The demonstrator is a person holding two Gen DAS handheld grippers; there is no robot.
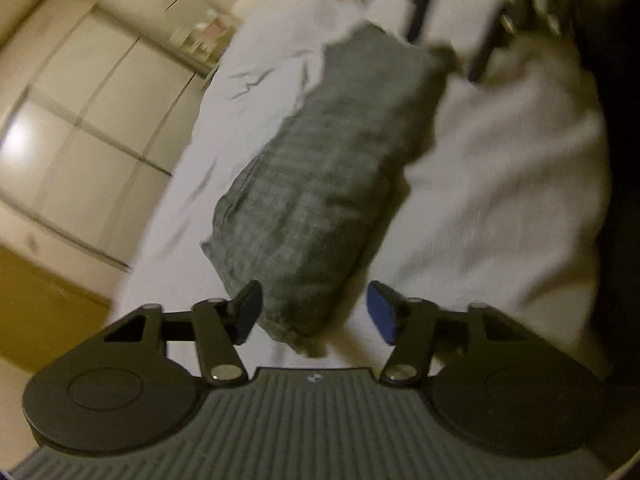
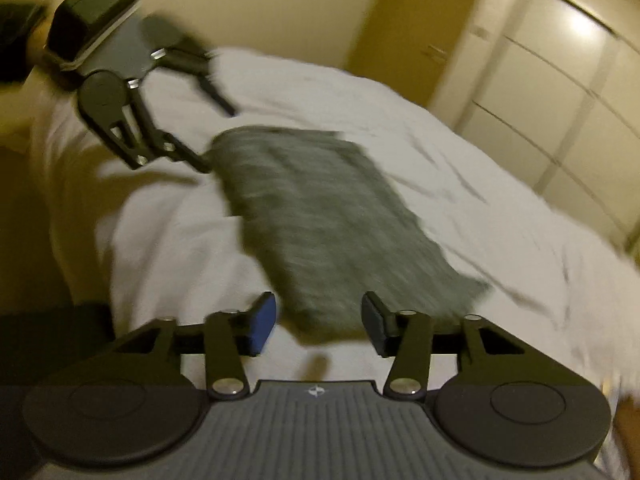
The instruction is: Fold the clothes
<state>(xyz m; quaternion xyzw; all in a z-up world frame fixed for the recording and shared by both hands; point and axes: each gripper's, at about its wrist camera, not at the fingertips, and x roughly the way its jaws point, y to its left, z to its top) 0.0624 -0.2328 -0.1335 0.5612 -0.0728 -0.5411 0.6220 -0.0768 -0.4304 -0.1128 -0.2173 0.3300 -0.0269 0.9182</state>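
Grey knit garment [image 1: 320,184], folded, soft and light, on white bed [image 1: 500,184]; take by end corners; left gripper [image 1: 314,312] and right gripper [image 2: 318,320] spread wide, empty.

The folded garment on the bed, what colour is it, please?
Heathered grey garment, clearest in the left wrist view.

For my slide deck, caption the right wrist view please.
Both open grippers, right and left, flank a folded grey garment on a white bed.

Left gripper [image 1: 314,312] & right gripper [image 2: 318,324]: black linkage arms w/ silver pivot screws, blue-faced pads [image 2: 262,324], ribbed grey base w/ small white logo nearest the lens.
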